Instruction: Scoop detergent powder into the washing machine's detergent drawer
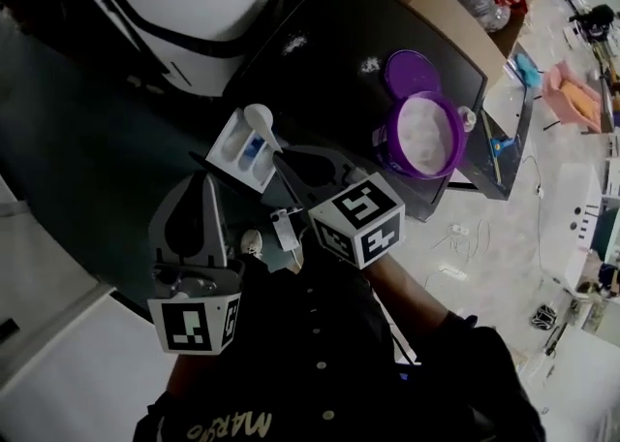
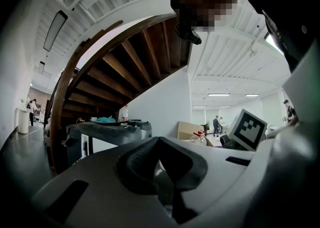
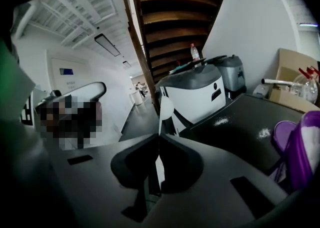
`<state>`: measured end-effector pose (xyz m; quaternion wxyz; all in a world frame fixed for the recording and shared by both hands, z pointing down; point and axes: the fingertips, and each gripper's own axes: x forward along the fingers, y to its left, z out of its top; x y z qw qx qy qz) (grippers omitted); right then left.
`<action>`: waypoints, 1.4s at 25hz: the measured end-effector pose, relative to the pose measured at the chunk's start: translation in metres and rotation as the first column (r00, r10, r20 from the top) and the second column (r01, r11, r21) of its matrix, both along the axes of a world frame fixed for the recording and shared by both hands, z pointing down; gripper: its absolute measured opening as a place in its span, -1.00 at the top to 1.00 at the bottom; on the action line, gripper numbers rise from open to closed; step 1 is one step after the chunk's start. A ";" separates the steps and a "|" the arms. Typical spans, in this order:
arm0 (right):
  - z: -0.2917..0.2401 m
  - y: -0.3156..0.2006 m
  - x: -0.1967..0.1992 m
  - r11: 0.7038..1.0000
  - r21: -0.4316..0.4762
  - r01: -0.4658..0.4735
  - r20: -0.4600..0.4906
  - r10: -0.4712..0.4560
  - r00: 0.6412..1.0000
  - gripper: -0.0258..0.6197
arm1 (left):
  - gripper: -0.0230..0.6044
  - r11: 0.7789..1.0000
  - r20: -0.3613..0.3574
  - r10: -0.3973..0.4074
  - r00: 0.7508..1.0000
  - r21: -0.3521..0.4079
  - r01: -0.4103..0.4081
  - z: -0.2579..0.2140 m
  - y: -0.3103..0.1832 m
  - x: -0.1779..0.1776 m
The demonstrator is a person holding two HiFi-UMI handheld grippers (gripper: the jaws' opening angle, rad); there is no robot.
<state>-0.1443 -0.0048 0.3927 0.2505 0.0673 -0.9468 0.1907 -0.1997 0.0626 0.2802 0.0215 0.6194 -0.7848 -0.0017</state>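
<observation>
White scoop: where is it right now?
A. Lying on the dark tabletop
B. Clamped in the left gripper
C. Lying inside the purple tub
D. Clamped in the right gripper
D: the right gripper has its jaws shut on the handle of the white scoop, whose bowl sticks out beyond them.

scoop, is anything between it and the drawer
Nothing visible does. The scoop, clamped in the right gripper, shows right at the open drawer's edge. The tub stands off to the right, and the left gripper is lower left.
</observation>
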 end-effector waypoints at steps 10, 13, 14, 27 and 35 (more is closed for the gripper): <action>-0.053 -0.053 0.072 0.978 0.056 -0.200 0.081 0.195 0.977 0.83 | 0.88 0.973 0.048 0.216 0.975 0.071 -0.219 -0.035 -0.068 0.064; -0.058 -0.073 0.107 0.955 0.080 -0.287 0.081 0.281 0.956 0.83 | 0.88 0.955 0.052 0.283 0.958 0.076 -0.287 -0.036 -0.087 0.084; -0.059 -0.081 0.120 0.944 0.087 -0.319 0.079 0.313 0.946 0.83 | 0.88 0.948 0.054 0.305 0.951 0.078 -0.309 -0.037 -0.093 0.091; -0.042 -0.126 0.264 0.839 0.154 -0.522 -0.066 0.536 0.842 0.83 | 0.88 0.855 0.061 0.506 0.861 0.097 -0.509 -0.036 -0.139 0.168; -0.003 -0.121 0.272 0.851 0.170 -0.497 -0.219 0.524 0.823 0.83 | 0.88 0.852 0.044 0.518 0.855 0.066 -0.519 -0.023 -0.146 0.174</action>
